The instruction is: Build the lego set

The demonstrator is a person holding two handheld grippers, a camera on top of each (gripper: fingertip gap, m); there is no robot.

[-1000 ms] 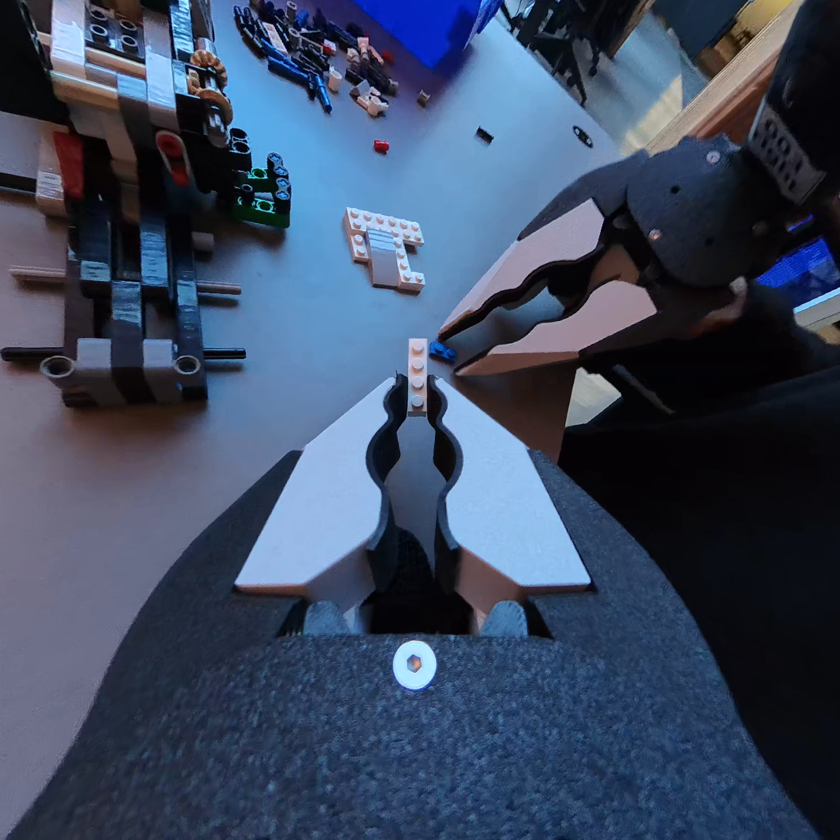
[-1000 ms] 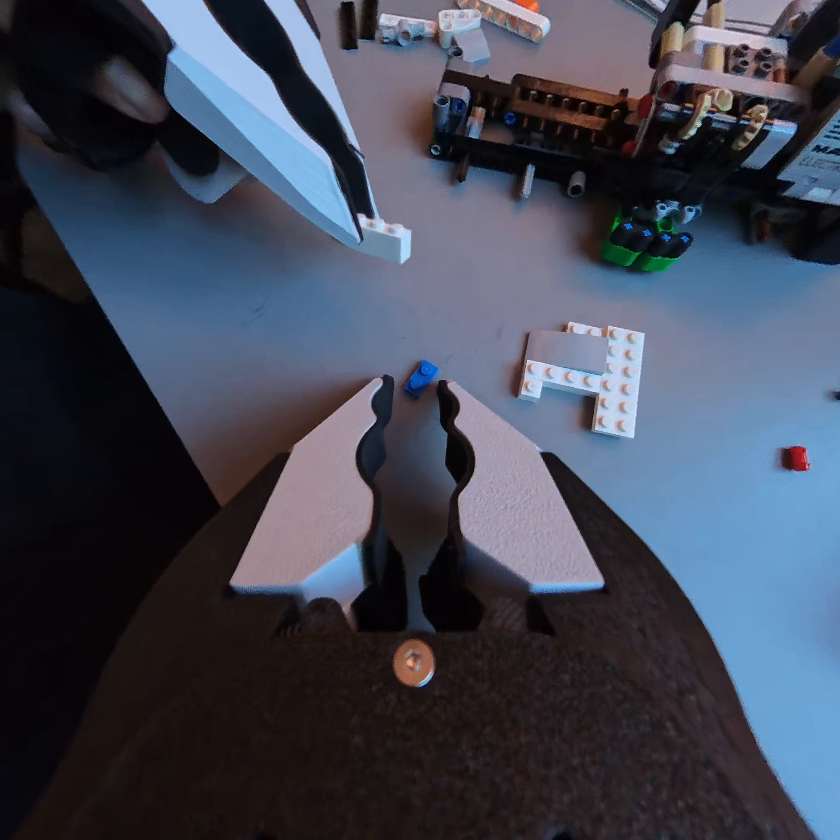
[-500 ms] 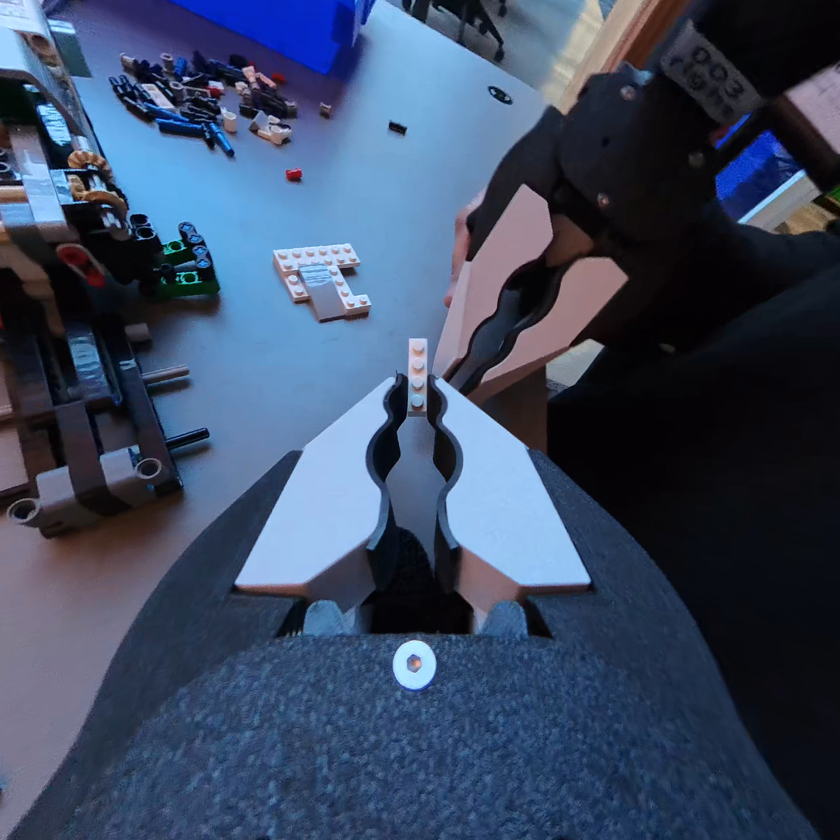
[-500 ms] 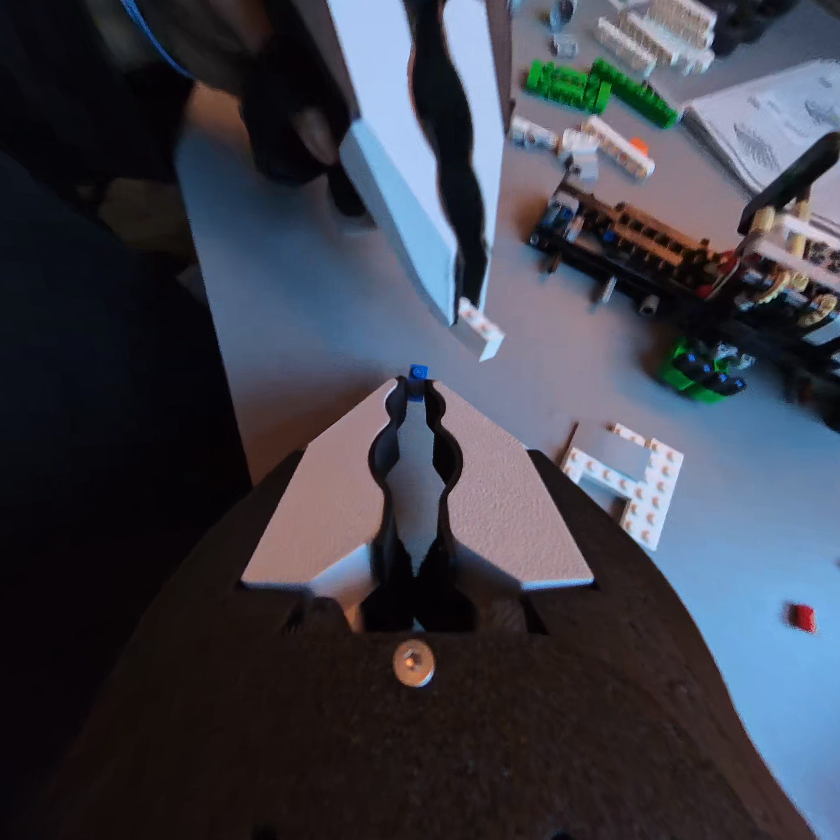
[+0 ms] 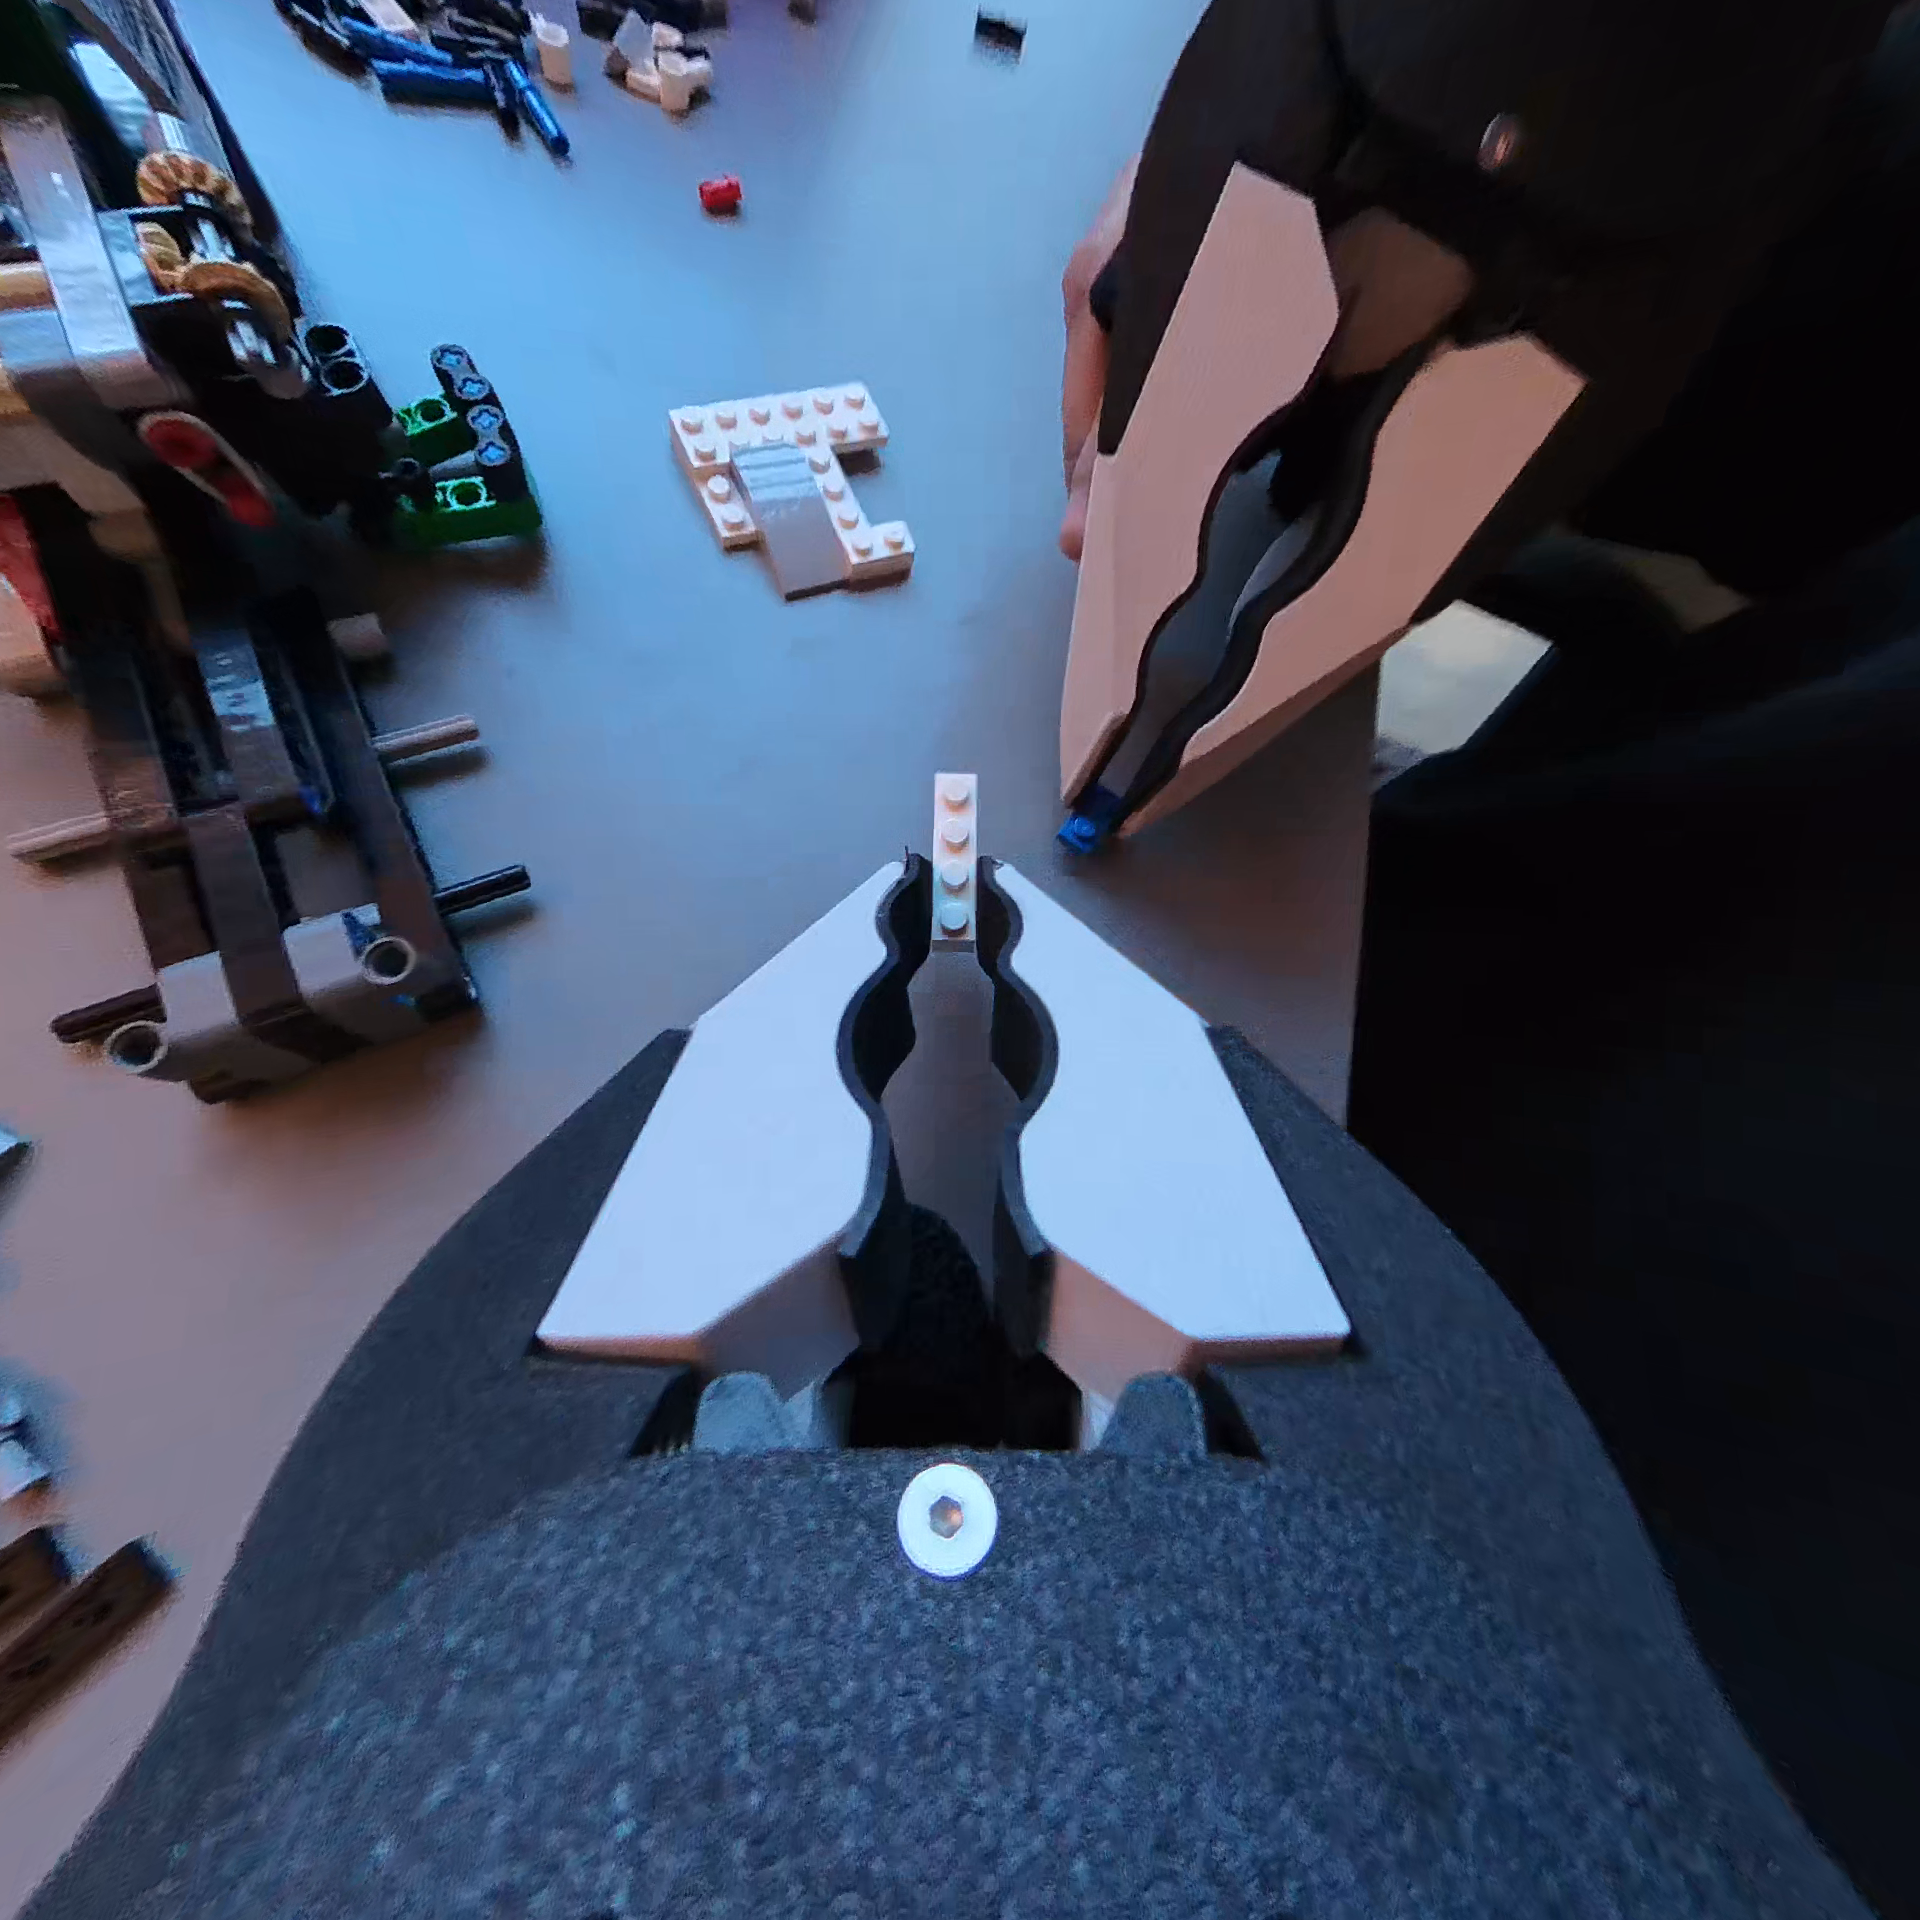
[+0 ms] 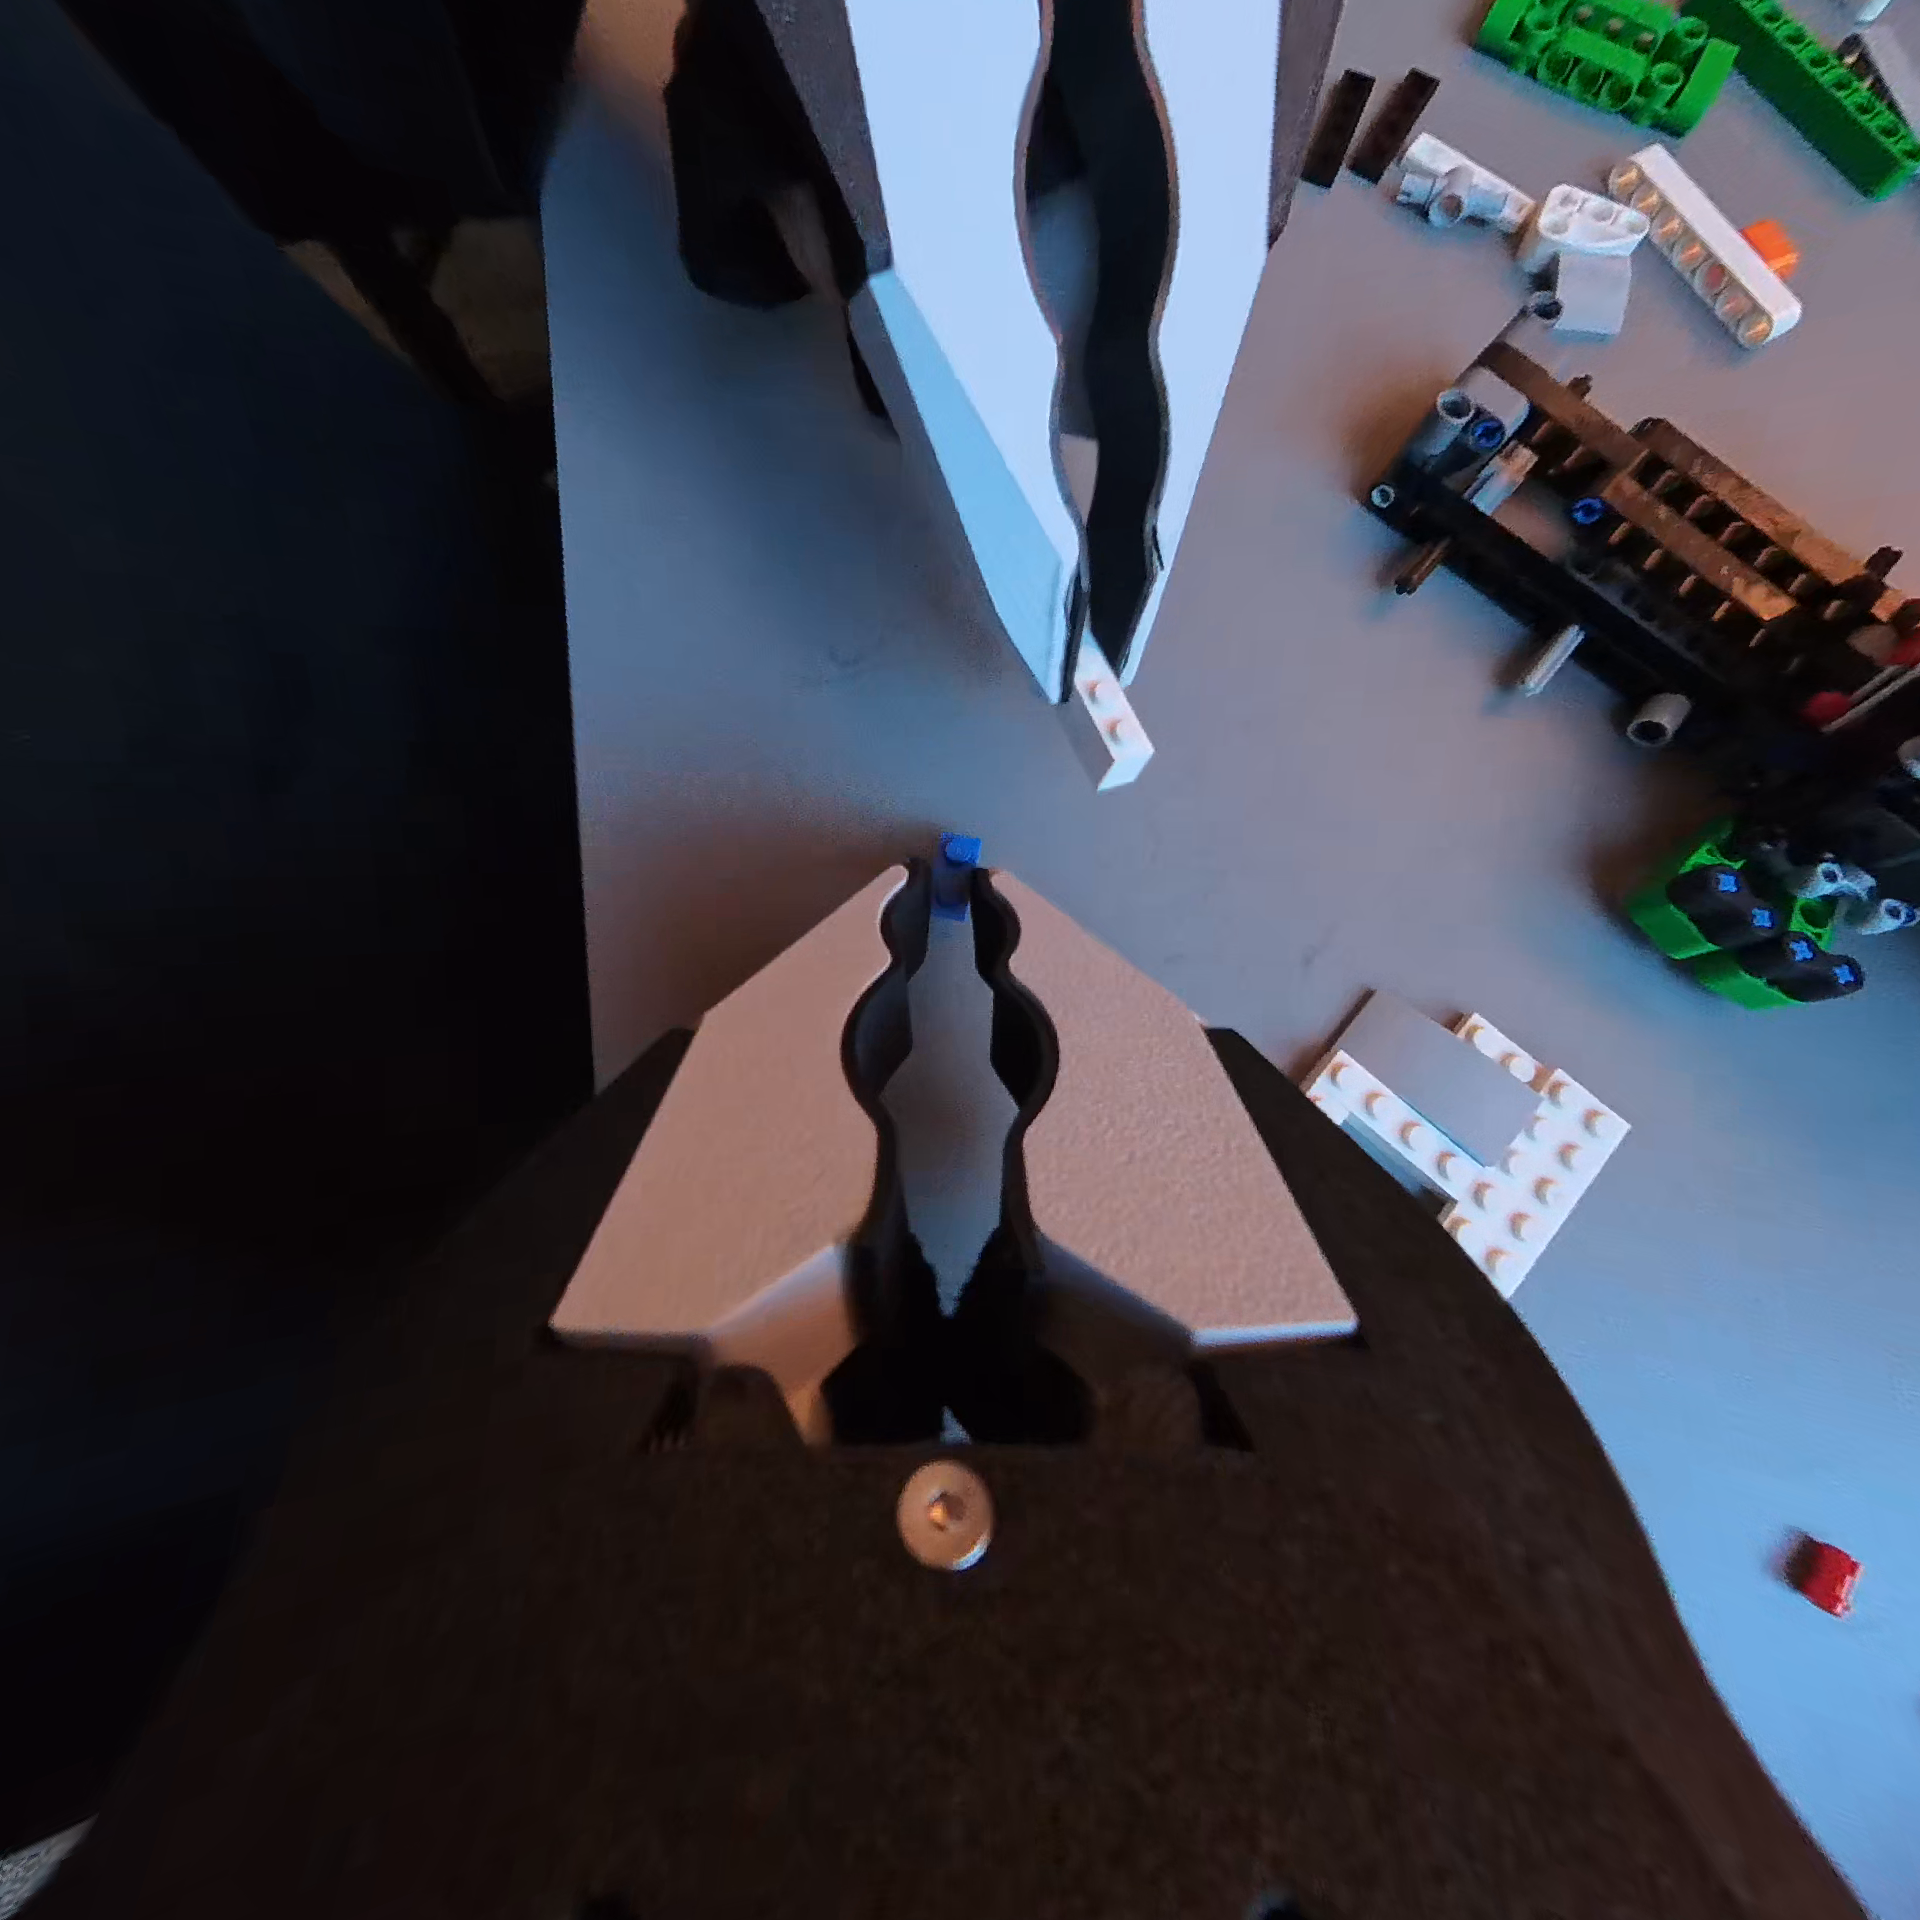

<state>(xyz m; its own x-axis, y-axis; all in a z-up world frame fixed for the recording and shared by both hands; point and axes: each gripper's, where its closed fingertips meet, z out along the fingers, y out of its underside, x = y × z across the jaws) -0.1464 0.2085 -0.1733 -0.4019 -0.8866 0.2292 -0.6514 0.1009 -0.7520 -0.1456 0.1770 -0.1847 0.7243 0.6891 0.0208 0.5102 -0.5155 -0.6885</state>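
Observation:
My left gripper (image 5: 954, 868) is shut on a narrow white plate (image 5: 954, 857) with a row of studs, held above the table; it also shows in the right wrist view (image 6: 1114, 727). My right gripper (image 6: 948, 871) is shut on a small blue piece (image 6: 954, 871), which also shows in the left wrist view (image 5: 1086, 829) at that gripper's tips, just right of the white plate. A white plate assembly with a grey slope (image 5: 795, 483) lies flat on the table beyond both; in the right wrist view it lies to the right (image 6: 1475, 1132).
A large black and grey technic build (image 5: 208, 665) lies at the left, with a green and black block (image 5: 462, 468) beside it. Loose pieces (image 5: 540, 73) and a small red piece (image 5: 719, 194) lie at the back. The table edge (image 6: 566, 727) runs close at the right gripper's left. The tips of one gripper are about 4 cm away from the tips of the other.
My right gripper closed on the blue piece on the table and lifted it. Both grippers turned and moved closer, bringing the blue piece near the white plate.

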